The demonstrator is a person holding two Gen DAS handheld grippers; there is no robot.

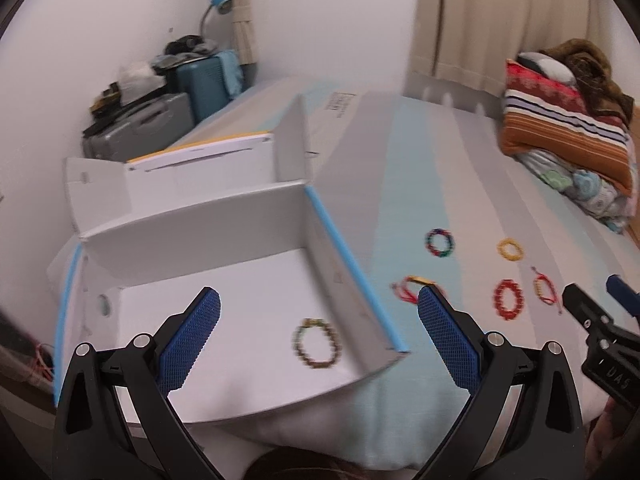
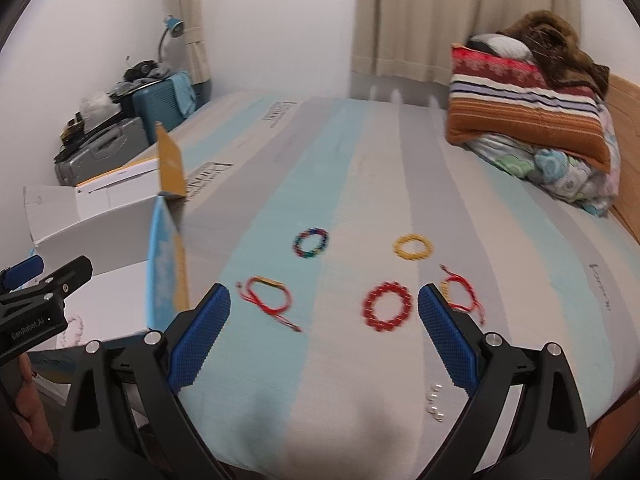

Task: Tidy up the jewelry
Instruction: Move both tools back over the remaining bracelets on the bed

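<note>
An open white cardboard box (image 1: 224,280) (image 2: 100,224) lies on the bed at the left. One green-brown bead bracelet (image 1: 318,344) rests on its floor. My left gripper (image 1: 319,312) hovers open above the box, empty. Several bracelets lie on the striped sheet: a multicoloured one (image 2: 312,242) (image 1: 440,243), a yellow one (image 2: 413,246) (image 1: 511,249), a red bead one (image 2: 387,306) (image 1: 509,298), a red cord one (image 2: 268,300) (image 1: 408,289) and a second red cord one (image 2: 460,294) (image 1: 545,289). My right gripper (image 2: 324,312) hangs open over them, empty.
Folded blankets and a pillow (image 2: 532,120) are stacked at the bed's far right. Suitcases and clutter (image 2: 120,124) stand by the wall at the left, under a blue lamp (image 2: 172,28). A small string of silver beads (image 2: 435,402) lies near the bed's front edge.
</note>
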